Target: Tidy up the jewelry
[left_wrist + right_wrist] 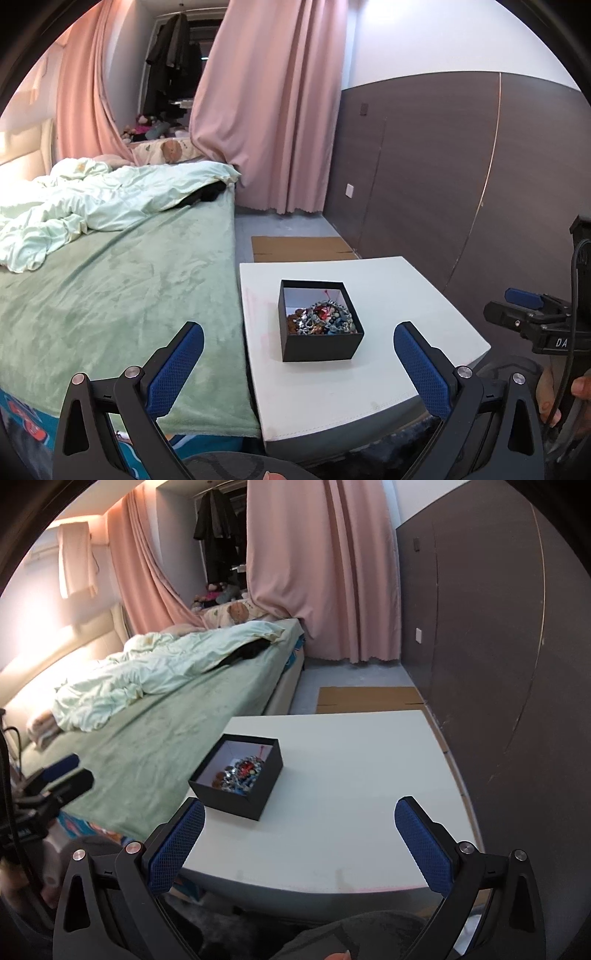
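Note:
A black open box (320, 345) (236, 797) stands on a small white table (406, 295) (351, 760). It holds a heap of beaded jewelry (321, 319) (240, 771). My left gripper (298, 343) is open and empty, held just before the box at the table's near edge. My right gripper (300, 821) is open and empty, over the table's near edge, to the right of the box. The right gripper also shows at the right edge of the left wrist view (524, 314). The left gripper shows at the left edge of the right wrist view (62, 771).
A bed with a green blanket (118, 295) (155, 731) and a crumpled pale quilt (92, 199) touches the table's left side. A brown wall panel (461, 177) runs along the right. Flat cardboard (303, 249) lies on the floor behind the table. Pink curtains (266, 110) hang behind.

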`<state>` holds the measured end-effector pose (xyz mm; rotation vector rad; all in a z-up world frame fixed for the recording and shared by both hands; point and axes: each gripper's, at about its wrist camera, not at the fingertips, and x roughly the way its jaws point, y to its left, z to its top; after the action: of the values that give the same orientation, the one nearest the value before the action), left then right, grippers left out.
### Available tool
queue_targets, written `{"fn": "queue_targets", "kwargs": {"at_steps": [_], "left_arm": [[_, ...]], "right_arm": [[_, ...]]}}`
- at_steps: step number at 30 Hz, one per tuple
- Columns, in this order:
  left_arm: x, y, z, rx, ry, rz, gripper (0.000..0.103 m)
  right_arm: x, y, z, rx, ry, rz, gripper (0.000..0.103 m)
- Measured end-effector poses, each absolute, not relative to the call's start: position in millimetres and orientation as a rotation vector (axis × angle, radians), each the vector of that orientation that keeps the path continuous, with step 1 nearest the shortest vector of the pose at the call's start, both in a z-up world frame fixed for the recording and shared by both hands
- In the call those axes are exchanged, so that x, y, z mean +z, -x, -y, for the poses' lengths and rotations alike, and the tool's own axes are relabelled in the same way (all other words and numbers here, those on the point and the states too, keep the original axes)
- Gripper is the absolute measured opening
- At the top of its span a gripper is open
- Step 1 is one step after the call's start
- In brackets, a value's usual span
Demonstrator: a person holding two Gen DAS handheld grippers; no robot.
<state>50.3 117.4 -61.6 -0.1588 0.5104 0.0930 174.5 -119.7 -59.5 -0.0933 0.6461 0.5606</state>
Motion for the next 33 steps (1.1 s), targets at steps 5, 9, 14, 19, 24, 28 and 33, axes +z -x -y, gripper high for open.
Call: {"fn": "queue_targets", "kwargs": {"at_steps": [5, 9, 14, 19, 24, 28, 33], "left_arm": [[-61.4, -49.5, -115.3, 0.093, 0.159, -0.512, 0.103], [-62.1, -49.3, -113.2, 0.087, 0.161, -0.516, 0.103], [-63.0, -52.7, -113.4, 0.087, 0.156, -0.524, 0.103], [-62.1, -51.6, -116.9, 0.093, 0.181, -0.516, 0.103], [-61.1, -48.7, -113.6, 0.101, 0.173, -0.517, 0.103], [-58.8, -45.3, -110.0, 0.106, 0.163, -0.512, 0.103], [-56.5, -42.4, -109.0, 0.107, 0.165, -0.509, 0.103]], "right_arm": [[-59.8, -173.0, 129.1, 0.548, 0.091, -0.654, 0.103], [-60.1, -173.1, 132.6, 0.544, 0.092, -0.666, 0.103], [-60.0, -174.7, 134.0, 0.54, 0.095, -0.67, 0.103], [-60.3, -176.5, 133.7, 0.537, 0.092, -0.675, 0.103], [-61.4, -175.8, 133.4, 0.542, 0.086, -0.676, 0.103], [-61.1, -175.3, 133.9, 0.547, 0.082, -0.675, 0.103], [-62.2, -175.0, 136.4, 0.547, 0.068, -0.676, 0.103]]}}
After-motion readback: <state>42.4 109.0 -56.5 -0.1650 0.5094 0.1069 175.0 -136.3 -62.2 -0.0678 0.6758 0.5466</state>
